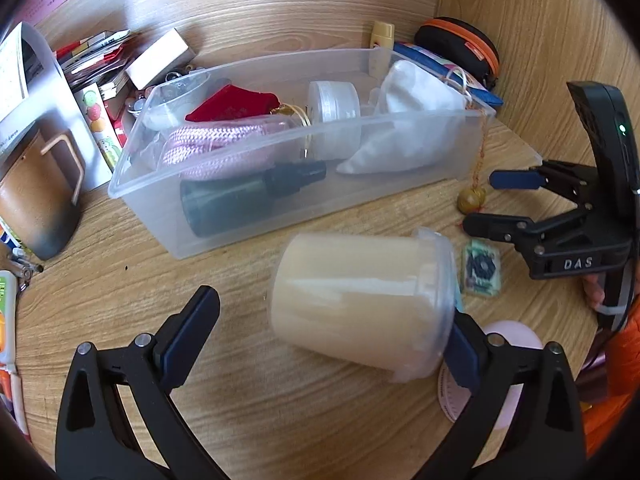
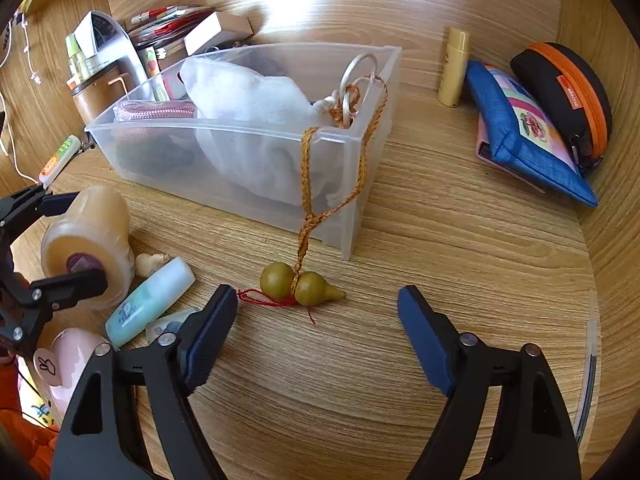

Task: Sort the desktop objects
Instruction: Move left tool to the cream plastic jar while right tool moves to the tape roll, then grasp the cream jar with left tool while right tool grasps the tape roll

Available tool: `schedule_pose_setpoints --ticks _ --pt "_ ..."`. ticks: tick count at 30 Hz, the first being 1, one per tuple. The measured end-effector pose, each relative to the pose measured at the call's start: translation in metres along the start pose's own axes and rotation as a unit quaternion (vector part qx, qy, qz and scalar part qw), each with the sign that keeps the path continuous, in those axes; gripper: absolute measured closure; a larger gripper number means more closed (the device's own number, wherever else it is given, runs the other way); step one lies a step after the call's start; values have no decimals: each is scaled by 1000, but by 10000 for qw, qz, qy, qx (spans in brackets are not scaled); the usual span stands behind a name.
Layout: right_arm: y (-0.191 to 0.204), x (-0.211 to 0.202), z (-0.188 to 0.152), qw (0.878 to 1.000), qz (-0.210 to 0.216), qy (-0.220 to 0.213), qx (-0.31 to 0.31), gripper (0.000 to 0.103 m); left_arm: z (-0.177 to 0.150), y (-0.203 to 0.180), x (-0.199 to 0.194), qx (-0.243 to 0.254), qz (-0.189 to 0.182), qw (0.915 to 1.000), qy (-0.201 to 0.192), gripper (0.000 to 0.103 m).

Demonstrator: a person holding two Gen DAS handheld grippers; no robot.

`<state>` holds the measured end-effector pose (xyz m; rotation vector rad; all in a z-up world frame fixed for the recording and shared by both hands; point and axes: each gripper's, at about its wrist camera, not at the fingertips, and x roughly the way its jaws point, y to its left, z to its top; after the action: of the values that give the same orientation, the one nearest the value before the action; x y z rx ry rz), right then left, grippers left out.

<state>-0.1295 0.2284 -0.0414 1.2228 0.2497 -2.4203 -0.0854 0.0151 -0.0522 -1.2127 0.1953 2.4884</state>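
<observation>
While your left gripper (image 1: 332, 320) straddles the tipped cup (image 1: 360, 304), jaws apart like your right gripper's (image 2: 316, 332), close, then lift it into the bin (image 1: 224, 216).

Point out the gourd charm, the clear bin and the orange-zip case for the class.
gourd charm (image 2: 301, 287), right wrist view, on the waist between its bulbs.
clear bin (image 1: 280, 204), left wrist view, on its near wall.
orange-zip case (image 2: 560, 92), right wrist view, on its black shell.

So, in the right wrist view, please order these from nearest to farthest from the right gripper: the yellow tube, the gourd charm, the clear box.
1. Gourd charm, on the desk just ahead of the right gripper.
2. Clear box, behind the charm, centre-left.
3. Yellow tube, standing far back on the right.
</observation>
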Motion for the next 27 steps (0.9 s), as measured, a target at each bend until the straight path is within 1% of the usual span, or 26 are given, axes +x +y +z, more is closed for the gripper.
schedule_pose_setpoints --ticks 5,9,11,13,15,22,25,26,27 --pt "-1 1 1 10000 86 -3 -44 25 5 7 6 -208 28 9998 -45 2" --pt "-1 4 2 9999 79 4 -106 26 6 10 9 -260 137 9995 -106 2" --pt "0 5 2 9999 39 5 -139 30 6 11 10 -292 239 9992 -158 2" --pt "1 7 4 9998 -20 -5 -206 43 6 10 9 -308 335 9988 -199 2" --pt "3 7 5 9996 -37 -33 -293 50 7 12 9 -388 347 9984 -204 2" --pt "5 7 6 9993 -44 -85 -364 59 6 17 8 -569 306 9977 -189 3" --pt "6 7 6 9993 -61 -86 -360 59 6 20 9 -655 266 9973 -205 5" --pt "6 7 6 9993 -62 -87 -360 60 6 21 9 -682 251 9971 -204 9" --pt "6 7 6 9993 -48 -89 -369 63 6 22 10 -702 225 9971 -195 14"
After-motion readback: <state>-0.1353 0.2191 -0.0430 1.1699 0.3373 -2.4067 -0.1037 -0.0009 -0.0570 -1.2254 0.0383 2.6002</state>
